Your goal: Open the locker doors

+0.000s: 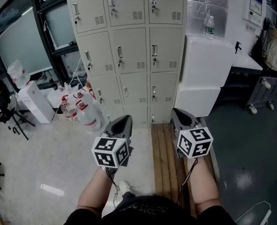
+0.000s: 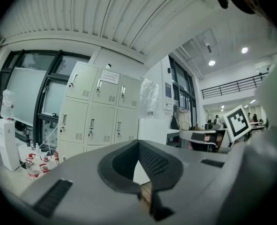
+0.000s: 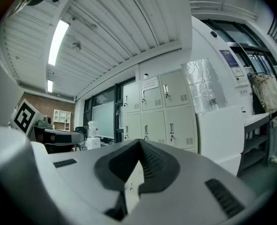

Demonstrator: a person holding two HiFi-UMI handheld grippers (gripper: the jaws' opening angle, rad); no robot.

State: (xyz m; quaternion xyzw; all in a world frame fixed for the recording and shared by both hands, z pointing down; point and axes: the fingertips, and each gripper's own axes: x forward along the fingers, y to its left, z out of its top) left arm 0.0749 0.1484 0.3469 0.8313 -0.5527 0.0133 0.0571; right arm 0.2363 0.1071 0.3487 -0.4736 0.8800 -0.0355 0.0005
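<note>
- While the left gripper (image 1: 123,120) and right gripper (image 1: 178,112) hang pinched together, empty and well short of the lockers (image 1: 129,50), closed jaws may just slide off a small door handle (image 1: 120,52).
- Floor bottles (image 1: 84,114) beside the lockers risk a knock.

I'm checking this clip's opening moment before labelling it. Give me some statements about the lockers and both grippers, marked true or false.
1. Every door of the lockers in view is closed. True.
2. The left gripper clamps a locker handle. False: its jaws are together on nothing, well short of the lockers.
3. A bottle stands on the white cabinet right of the lockers. True.
4. The right gripper has its jaws spread wide. False: they are together, holding nothing.
</note>
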